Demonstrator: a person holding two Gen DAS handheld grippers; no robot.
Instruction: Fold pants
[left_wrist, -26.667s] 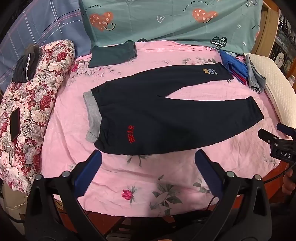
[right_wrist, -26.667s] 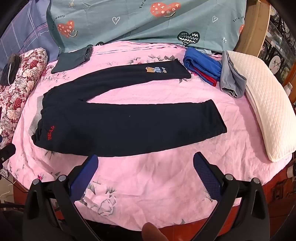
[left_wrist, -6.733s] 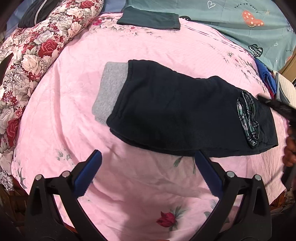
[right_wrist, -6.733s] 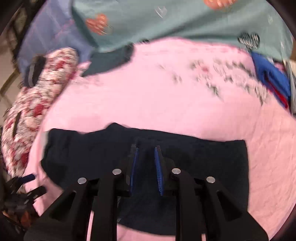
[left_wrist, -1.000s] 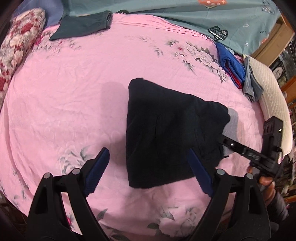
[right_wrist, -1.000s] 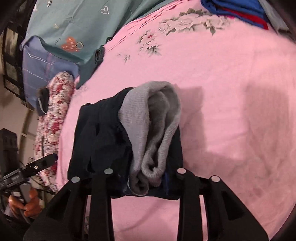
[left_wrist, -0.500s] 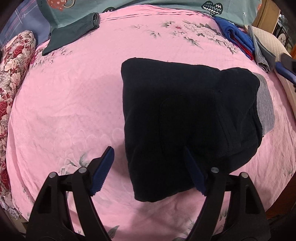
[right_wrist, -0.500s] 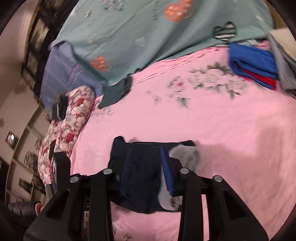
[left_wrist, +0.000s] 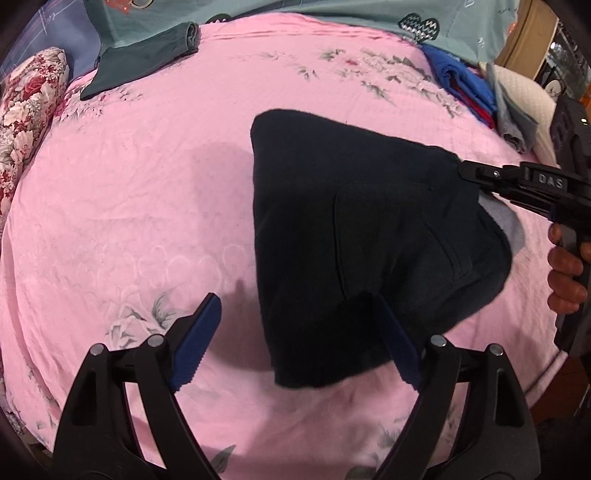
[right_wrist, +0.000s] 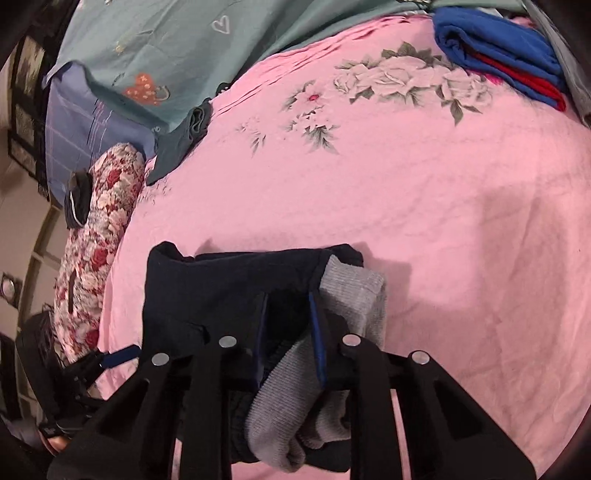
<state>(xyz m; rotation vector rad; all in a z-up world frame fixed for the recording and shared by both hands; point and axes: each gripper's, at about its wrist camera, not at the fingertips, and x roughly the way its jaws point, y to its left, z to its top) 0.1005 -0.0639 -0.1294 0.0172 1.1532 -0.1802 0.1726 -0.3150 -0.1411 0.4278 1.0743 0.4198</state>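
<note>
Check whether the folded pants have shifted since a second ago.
Yes. The pants now lie nearer the blue clothes pile and turned slightly.

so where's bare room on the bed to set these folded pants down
The widest free patch is the pink bedspread between the folded pants, the floral pillow and the dark green garment. The far right corner is crowded: blue and red clothes, a grey garment.
</note>
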